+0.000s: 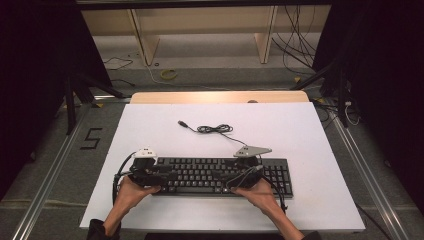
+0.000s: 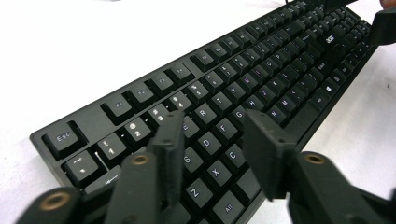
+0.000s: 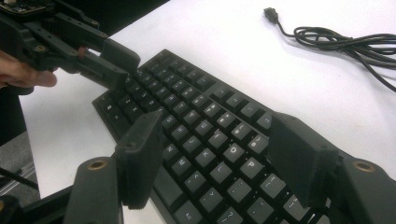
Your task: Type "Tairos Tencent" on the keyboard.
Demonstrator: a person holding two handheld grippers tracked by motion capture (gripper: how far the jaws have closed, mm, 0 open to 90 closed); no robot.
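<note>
Both forearms are coming in from the near edge of the desk [image 1: 150, 210], each hand wrapped around the body of its tool. The left hand [image 1: 134, 191] is sitting at the keyboard's left end, the right hand [image 1: 260, 192] toward its right half. Both tools are angling forward and down over the keys.

The left tool [image 2: 219, 140] is hovering above the letter rows near the left end; its jaws are standing apart with nothing pinched between them, keys showing in the gap. The right tool [image 3: 219, 158] is hovering over the right-hand letter keys, jaws spread wide and released, pads not pressing on anything. In the right gripper view the left tool is showing farther off, its tips just above the keys; whether they are touching cannot be told.

The keyboard [image 1: 215, 175] is lying flat on the white desk surface, in the near half, directly under both tools. Its long axis is running left to right across the desk, key face up, Esc corner at the person's left. Its cable [image 1: 215, 129] is lying coiled on the desk beyond it, plug end pointing left, well apart from both tools.
</note>
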